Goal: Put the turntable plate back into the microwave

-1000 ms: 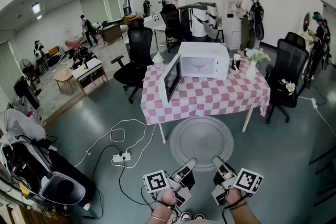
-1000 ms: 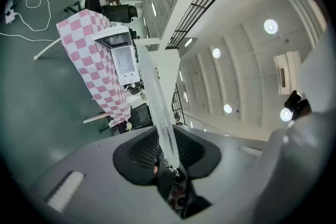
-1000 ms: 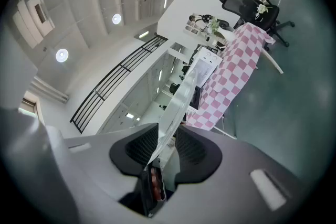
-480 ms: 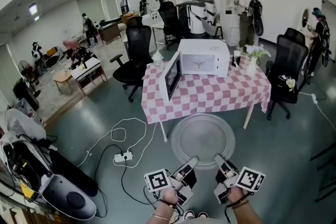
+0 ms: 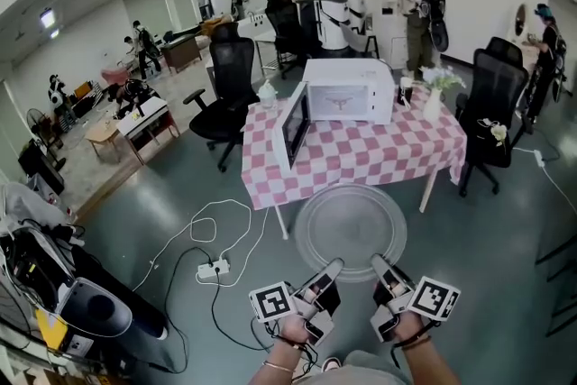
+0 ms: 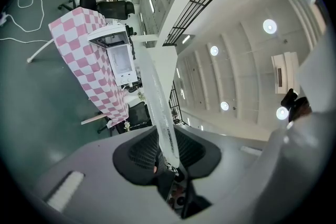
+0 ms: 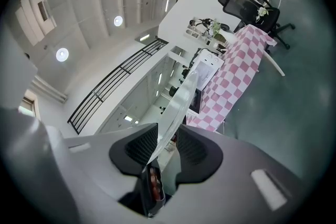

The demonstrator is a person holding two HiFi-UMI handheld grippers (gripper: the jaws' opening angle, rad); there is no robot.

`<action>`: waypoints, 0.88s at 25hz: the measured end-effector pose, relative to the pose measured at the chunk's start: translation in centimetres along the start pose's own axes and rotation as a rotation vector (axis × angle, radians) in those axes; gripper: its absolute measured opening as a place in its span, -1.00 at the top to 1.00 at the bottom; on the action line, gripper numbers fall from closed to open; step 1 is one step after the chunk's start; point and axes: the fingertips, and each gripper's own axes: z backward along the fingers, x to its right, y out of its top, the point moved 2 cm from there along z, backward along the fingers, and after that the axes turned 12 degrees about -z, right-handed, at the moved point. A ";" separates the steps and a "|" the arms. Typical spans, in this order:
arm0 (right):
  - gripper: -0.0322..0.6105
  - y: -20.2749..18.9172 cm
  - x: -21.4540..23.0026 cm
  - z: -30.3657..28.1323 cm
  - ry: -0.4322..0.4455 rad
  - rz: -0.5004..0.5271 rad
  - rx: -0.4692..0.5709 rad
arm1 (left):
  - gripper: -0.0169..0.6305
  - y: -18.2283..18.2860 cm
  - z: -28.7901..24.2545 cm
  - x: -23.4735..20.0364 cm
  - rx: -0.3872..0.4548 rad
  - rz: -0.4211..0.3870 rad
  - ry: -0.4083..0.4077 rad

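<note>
Holding the turntable plate [image 5: 350, 225] by its near rim: left hand-held gripper [image 5: 332, 270] and right hand-held gripper [image 5: 380, 264] each pinch the edge, with the plate just ahead of them. The glass is clear and the floor [image 5: 180, 194] shows through it, so the rim is faint. The microwave [image 5: 347, 90], door [image 5: 294, 129] open, sits on the bench [image 5: 361, 162] well ahead; its cavity is hard to make out.

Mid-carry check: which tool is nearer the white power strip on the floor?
Left. The left tool, clamped on the turntable plate at its near rim, is to the right of the power strip; the right tool, also clamped on that rim, sits farther right.
</note>
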 end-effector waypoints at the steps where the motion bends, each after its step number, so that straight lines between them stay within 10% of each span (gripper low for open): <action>1: 0.57 0.1 0.0 -0.2 -0.005 -0.004 0.002 | 0.71 0.2 -0.1 -0.1 -0.002 -0.004 -0.001; 10: 0.57 2.2 -1.5 -3.2 0.161 0.095 -0.018 | 0.70 1.2 -2.4 -2.0 -0.009 0.000 -0.011; 22: 0.57 9.3 0.0 -10.2 0.170 0.084 -0.060 | 0.69 5.7 -9.8 -6.4 0.007 -0.017 0.027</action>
